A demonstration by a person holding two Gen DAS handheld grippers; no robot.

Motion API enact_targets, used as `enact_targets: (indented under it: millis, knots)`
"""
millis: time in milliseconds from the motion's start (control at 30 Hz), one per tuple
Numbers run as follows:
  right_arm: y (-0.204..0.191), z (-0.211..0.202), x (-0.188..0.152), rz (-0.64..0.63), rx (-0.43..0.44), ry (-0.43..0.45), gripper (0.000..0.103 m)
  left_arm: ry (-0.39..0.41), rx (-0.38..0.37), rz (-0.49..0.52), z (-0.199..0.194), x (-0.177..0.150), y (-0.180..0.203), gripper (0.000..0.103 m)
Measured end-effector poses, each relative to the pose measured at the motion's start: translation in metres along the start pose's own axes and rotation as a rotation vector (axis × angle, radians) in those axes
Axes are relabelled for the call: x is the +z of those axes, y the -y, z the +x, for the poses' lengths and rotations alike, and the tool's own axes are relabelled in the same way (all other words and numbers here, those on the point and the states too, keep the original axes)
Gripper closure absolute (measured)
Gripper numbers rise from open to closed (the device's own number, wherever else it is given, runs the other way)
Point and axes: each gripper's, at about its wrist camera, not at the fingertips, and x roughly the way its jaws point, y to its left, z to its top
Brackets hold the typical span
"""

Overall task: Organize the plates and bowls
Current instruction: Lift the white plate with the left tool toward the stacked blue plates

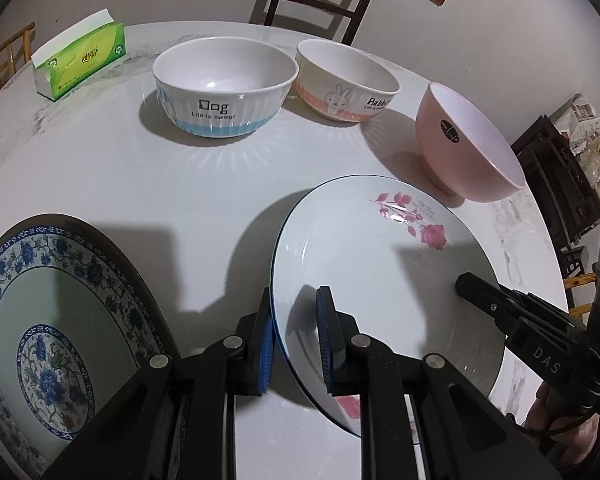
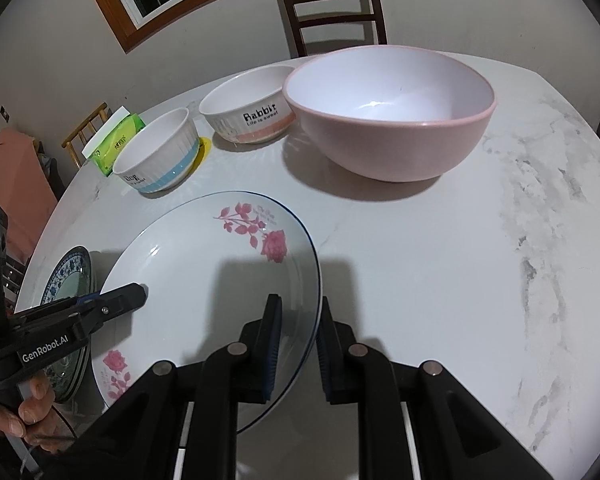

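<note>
2 black hand-held grippers meet at a round white porcelain plate with pink rose decals and a thin dark rim (image 1: 380, 280) on the white marble-patterned round table (image 1: 140, 184): the left gripper (image 1: 296, 340) straddles the plate's left edge and the right gripper (image 2: 298, 344) its right edge, each with blue-padded fingers parted on either side of the rim — clamped contact cannot be told. Beside it to the left lies a blue-and-white floral plate (image 1: 56, 320), while beyond stand 3 bowls — a white ribbed bowl with a blue band marked "Dog" (image 1: 224, 88), a white bowl with a pink band marked "Rabbit" (image 1: 346, 80) and a plain pink bowl with a white interior (image 2: 388, 112) — near a green tissue pack (image 1: 82, 60).
</note>
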Motion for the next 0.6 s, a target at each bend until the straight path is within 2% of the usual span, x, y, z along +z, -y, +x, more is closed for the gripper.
enact_targets:
  millis: [600]
  knots:
    - [-0.013, -0.026, 0.001, -0.023, 0.022, 0.046, 0.086, 0.054, 0.016, -0.008, -0.037, -0.004, -0.009, 0.088]
